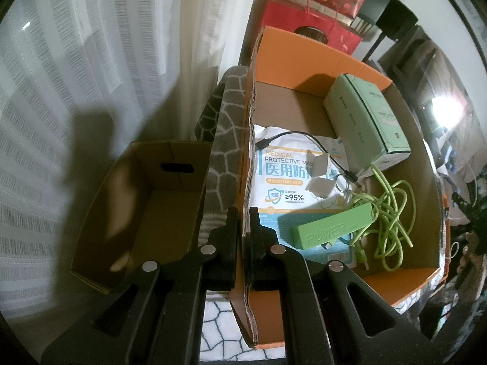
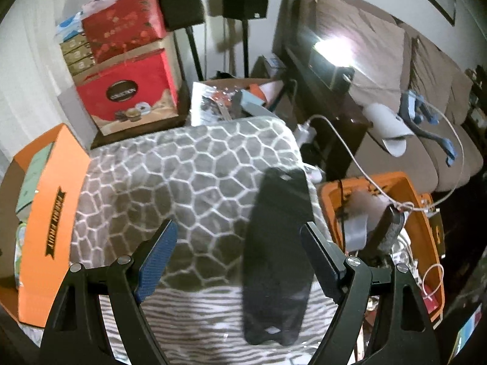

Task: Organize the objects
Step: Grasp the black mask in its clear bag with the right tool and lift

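Observation:
My left gripper [image 1: 243, 211] is shut on the left cardboard wall of the orange box [image 1: 248, 152]. In that box lie a medical mask packet [image 1: 283, 188], a green power bank [image 1: 331, 228], a tangled green cable [image 1: 392, 213], two white plugs [image 1: 321, 176] with a black cable, and a pale green carton [image 1: 362, 121]. My right gripper [image 2: 239, 224] is open above a grey patterned blanket [image 2: 182, 176]. A flat black phone case [image 2: 277, 258] lies on the blanket between its fingers, nearer the right one and touching neither pad.
An empty brown cardboard box [image 1: 146, 206] stands left of the orange box, by a white curtain [image 1: 91, 91]. Red gift boxes [image 2: 131, 91] are stacked behind the blanket. An orange bin [image 2: 423, 200] full of clutter and a brown sofa [image 2: 395, 60] are at the right.

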### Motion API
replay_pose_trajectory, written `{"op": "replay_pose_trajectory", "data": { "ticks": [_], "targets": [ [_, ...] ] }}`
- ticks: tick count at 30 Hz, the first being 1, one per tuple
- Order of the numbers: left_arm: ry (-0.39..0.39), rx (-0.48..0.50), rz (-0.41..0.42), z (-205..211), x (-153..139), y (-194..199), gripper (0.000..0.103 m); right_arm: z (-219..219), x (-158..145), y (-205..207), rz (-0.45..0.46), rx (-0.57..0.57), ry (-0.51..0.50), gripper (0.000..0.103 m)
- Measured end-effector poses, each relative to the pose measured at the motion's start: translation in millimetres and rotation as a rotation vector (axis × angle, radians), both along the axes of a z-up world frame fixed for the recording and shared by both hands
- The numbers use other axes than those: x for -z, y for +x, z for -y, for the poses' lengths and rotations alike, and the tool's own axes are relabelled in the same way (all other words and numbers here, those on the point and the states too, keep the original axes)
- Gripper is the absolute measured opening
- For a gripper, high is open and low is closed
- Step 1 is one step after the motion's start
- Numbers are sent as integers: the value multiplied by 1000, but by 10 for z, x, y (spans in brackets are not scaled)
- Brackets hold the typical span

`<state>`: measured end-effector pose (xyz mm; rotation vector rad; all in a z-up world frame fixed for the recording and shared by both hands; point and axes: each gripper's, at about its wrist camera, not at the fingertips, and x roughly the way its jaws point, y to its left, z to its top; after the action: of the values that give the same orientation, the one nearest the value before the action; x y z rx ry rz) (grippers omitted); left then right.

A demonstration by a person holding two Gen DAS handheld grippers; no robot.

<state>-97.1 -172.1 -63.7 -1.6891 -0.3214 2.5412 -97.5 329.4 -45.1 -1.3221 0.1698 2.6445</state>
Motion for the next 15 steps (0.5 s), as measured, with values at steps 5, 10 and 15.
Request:
{"op": "replay_pose_trajectory", "data": {
  "ticks": [5, 10, 15],
  "targets": [
    [-4, 0, -1, -4, 9, 11, 6, -176, 156, 8, 34, 28, -15, 84],
    [-5, 0, 0, -7, 12, 13, 6, -301, 321, 6, 73, 53, -31, 87],
    [-4, 0, 0, -5, 12, 14, 6, -365, 475, 8, 102, 72, -37, 88]
  ]
}}
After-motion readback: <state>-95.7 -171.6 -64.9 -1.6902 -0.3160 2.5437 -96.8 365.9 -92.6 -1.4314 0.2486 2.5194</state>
